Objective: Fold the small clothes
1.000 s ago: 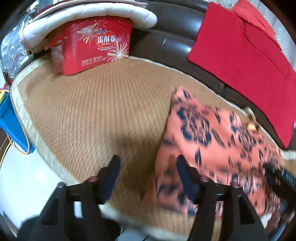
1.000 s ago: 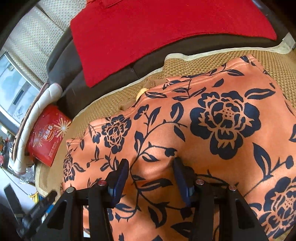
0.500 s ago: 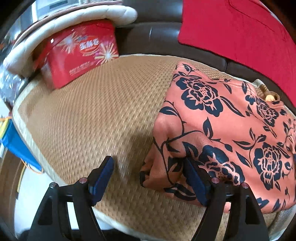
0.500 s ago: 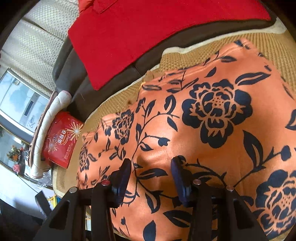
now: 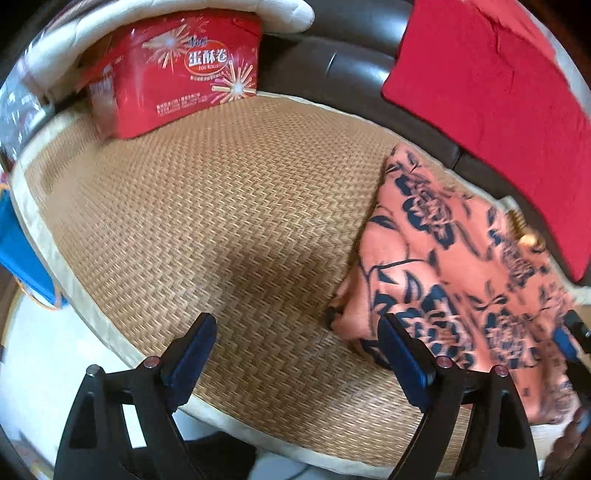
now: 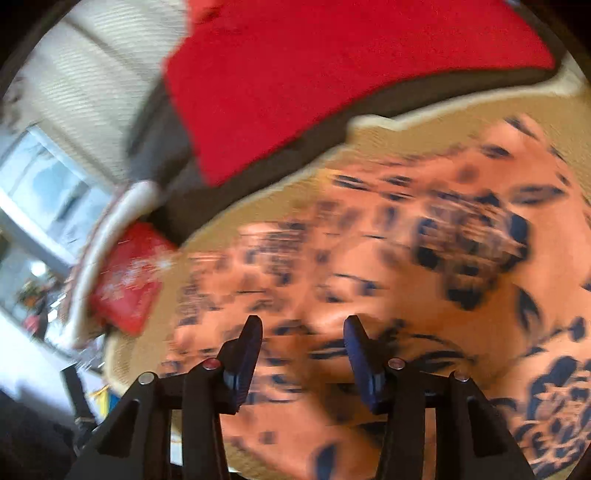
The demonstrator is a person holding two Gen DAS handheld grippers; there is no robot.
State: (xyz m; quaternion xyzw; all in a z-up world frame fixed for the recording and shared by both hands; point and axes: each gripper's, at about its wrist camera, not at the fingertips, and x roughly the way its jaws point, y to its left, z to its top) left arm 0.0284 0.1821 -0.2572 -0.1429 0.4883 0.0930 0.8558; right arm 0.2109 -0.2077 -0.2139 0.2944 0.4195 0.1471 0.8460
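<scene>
Widened, left gripper (image 5: pixel 295 354) jaws, empty beside floral garment (image 5: pixel 454 273) | right gripper (image 6: pixel 303 347) jaws parted, blurred, grip unclear | soft, limp; best pinched at folded edge

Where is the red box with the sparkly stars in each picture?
Left wrist view: the red box stands at the top left, at the far end of the woven mat, under a white cushion.
Right wrist view: the red box is at the left edge, blurred.
Shared landmark: the orange flowered cloth lying on the mat.
</scene>
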